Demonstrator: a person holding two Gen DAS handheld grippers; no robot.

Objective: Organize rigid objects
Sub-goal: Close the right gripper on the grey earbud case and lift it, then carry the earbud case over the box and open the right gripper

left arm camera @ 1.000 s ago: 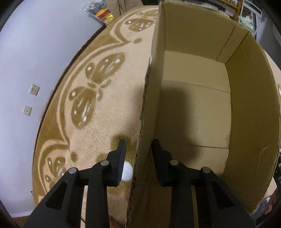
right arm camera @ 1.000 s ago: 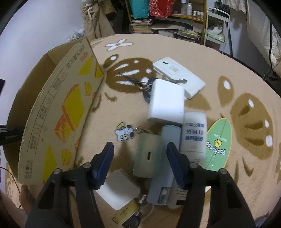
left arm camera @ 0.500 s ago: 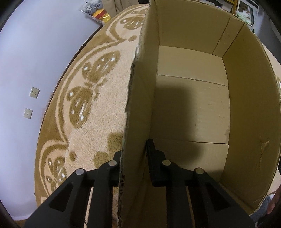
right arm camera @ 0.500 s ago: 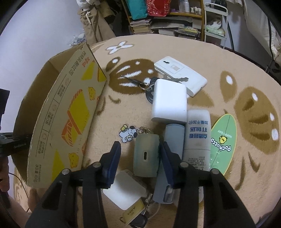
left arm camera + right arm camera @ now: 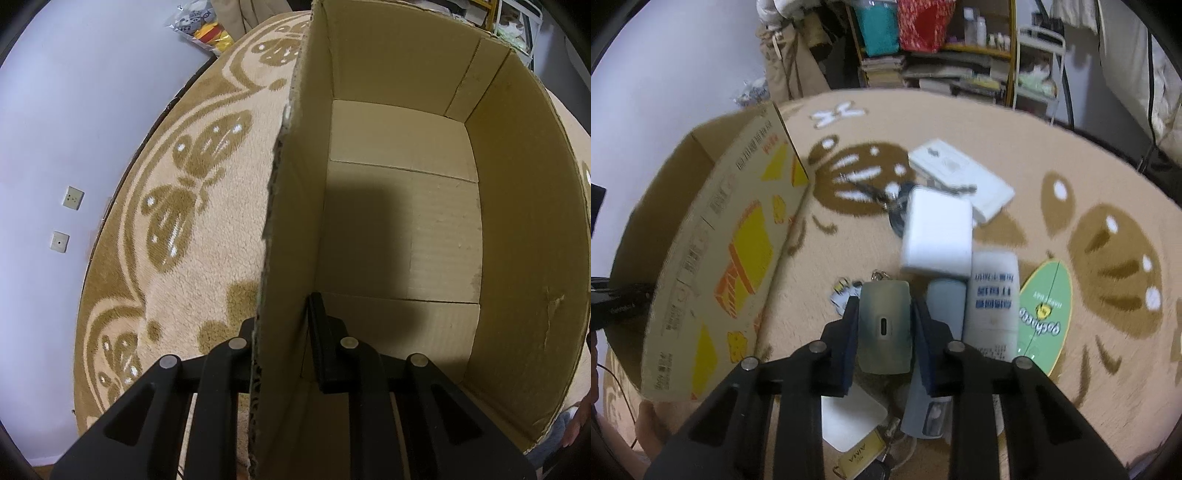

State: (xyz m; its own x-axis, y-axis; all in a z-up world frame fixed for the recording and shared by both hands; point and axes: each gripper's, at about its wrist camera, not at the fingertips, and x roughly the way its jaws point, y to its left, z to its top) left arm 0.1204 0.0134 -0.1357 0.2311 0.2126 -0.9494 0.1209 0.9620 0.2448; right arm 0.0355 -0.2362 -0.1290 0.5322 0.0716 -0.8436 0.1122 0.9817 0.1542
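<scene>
Left gripper jaws are clamped on the cardboard box wall. Right gripper jaws pinch the grey-green case, just right of the box on the rug.

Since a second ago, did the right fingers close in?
Yes. The right gripper closed inward, its fingers now pinching the grey-green case lying beside the white tube.
</scene>
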